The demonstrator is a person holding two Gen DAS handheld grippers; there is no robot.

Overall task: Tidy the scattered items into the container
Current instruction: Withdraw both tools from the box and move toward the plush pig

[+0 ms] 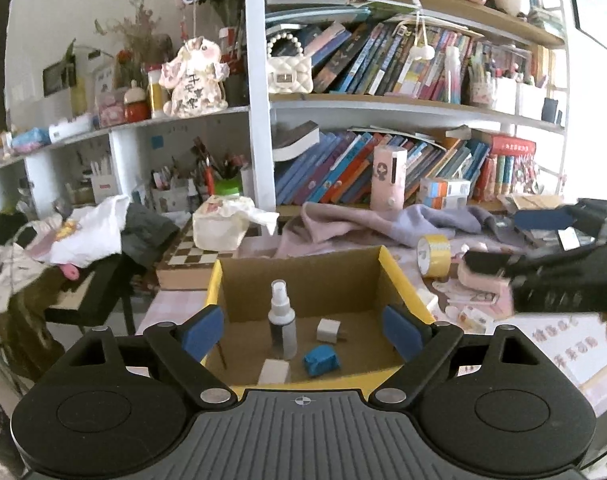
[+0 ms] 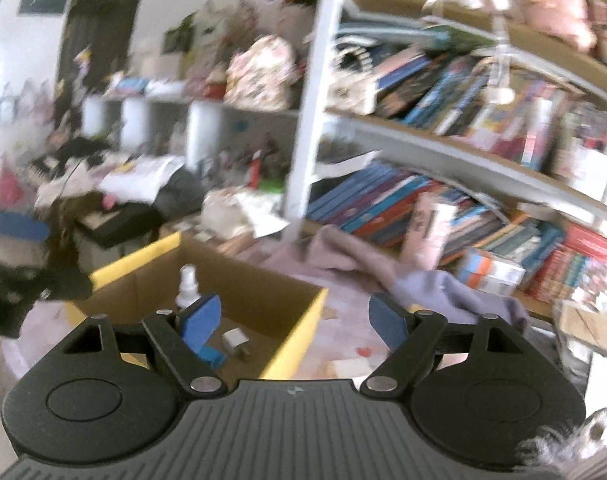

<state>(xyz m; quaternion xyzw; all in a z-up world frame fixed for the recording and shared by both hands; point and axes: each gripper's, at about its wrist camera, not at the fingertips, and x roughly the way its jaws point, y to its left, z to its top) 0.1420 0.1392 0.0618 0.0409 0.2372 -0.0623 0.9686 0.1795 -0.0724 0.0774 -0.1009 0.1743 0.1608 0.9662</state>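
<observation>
The left gripper [image 1: 303, 332] hangs nearest the lens, blue pads spread wide with nothing between them, over the cardboard box [image 1: 407, 280]. Inside stand a spray bottle [image 1: 281, 320] at 12 o'clock, a white charger [image 1: 330, 331] at 2, a blue packet [image 1: 321, 361] at 4 and a white block [image 1: 274, 372] at 6. The right gripper [image 2: 299, 320] is likewise agape and empty beside the box's rim. A yellow tape roll [image 1: 434, 255] lies outside at 2 o'clock

box [image 1: 299, 280] top open | upright spray bottle [image 1: 281, 316] mid-floor | tape roll [image 1: 434, 255] right
</observation>
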